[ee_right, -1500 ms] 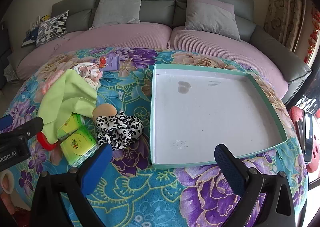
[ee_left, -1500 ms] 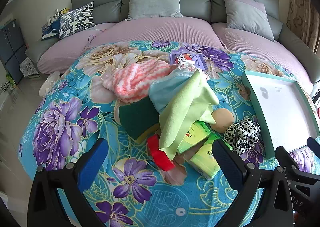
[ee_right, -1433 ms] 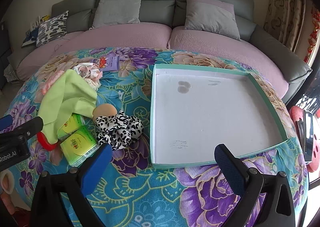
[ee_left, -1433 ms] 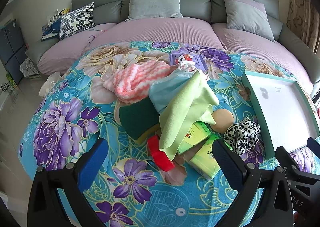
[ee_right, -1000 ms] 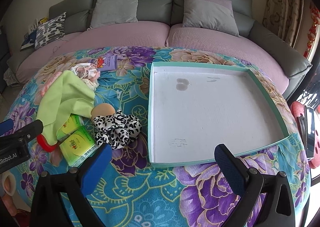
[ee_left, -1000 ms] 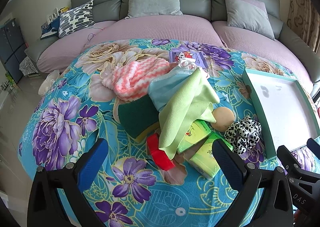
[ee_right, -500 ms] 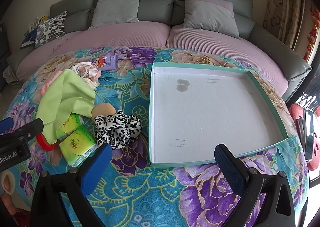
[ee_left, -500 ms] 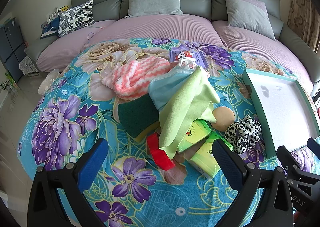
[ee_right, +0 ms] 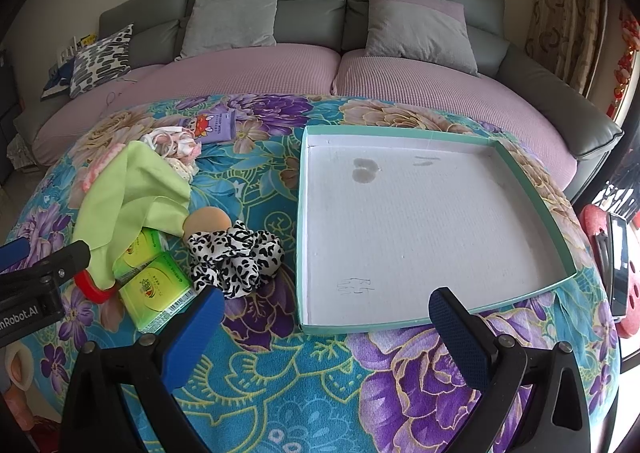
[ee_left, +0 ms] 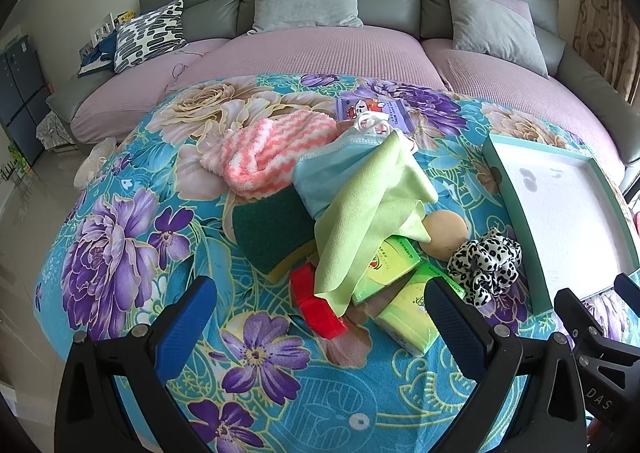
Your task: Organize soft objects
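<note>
A pile of soft things lies on the floral cloth: a pink striped towel (ee_left: 264, 149), a light green cloth (ee_left: 372, 209) (ee_right: 132, 189), a blue mask (ee_left: 324, 169), a dark green sponge (ee_left: 272, 229), a tan puff (ee_left: 444, 231) (ee_right: 208, 222), a leopard scrunchie (ee_left: 486, 259) (ee_right: 236, 257) and green tissue packs (ee_left: 404, 313) (ee_right: 156, 289). A teal-rimmed white tray (ee_right: 532, 193) (ee_left: 516, 209) stands empty on the right. My left gripper (ee_left: 320, 317) is open, hovering before the pile. My right gripper (ee_right: 326, 317) is open, before the tray's near left corner.
A red ring-shaped thing (ee_left: 318, 307) lies under the green cloth. A purple packet (ee_left: 374, 111) and a white-pink mask (ee_right: 172, 141) lie at the back. A grey sofa with cushions (ee_right: 416, 29) curves behind the table. The table edge drops off at the left (ee_left: 52, 265).
Both grippers have drifted only slightly; the views shifted a little. Nothing on the table has moved, and both grippers stay open.
</note>
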The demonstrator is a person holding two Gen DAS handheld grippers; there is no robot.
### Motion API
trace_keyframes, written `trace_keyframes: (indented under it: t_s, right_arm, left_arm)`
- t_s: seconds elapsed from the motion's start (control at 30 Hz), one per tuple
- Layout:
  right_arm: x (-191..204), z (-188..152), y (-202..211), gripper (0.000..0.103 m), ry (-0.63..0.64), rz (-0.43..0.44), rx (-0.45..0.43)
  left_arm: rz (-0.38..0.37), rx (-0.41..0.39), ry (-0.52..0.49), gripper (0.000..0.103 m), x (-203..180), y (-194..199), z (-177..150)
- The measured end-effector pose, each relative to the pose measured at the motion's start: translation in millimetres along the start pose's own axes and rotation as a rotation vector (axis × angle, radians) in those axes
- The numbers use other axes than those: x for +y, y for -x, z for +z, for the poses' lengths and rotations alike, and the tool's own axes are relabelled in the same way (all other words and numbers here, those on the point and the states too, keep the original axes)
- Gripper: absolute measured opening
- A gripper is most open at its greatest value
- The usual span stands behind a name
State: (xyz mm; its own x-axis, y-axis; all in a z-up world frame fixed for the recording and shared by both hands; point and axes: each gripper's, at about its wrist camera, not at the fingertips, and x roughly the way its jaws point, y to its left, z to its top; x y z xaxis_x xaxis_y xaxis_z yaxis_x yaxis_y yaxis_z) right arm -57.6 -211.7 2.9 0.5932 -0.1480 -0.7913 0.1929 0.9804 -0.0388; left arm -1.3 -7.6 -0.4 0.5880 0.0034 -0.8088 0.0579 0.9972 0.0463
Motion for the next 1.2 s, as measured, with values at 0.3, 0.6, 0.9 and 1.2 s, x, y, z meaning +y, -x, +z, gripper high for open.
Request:
trace_keyframes:
  t_s: [0.3,0.6,0.9,1.2]
  right_arm:
    - [0.1,0.0,0.3,0.103,0.000,0.000,0.000]
    - [0.6,-0.1,0.1,0.103,0.000,0.000,0.001]
    - [0.0,0.9,1.6,0.103,-0.003,0.003,-0.004]
    - [6.1,30.5,26.3,0.103,0.015,0.106,-0.109]
  left_arm:
    - [-0.008,-0.005,0.003,0.103,1.0,1.6,0.2]
    - [-0.008,-0.006,0.004,0.103,0.9,1.7,0.5]
    - [-0.024,-0.007,0.017,0.103,3.0,2.9,2.5]
    - [-0.078,-0.032,0.039,0.103,16.8,2.3,27.8]
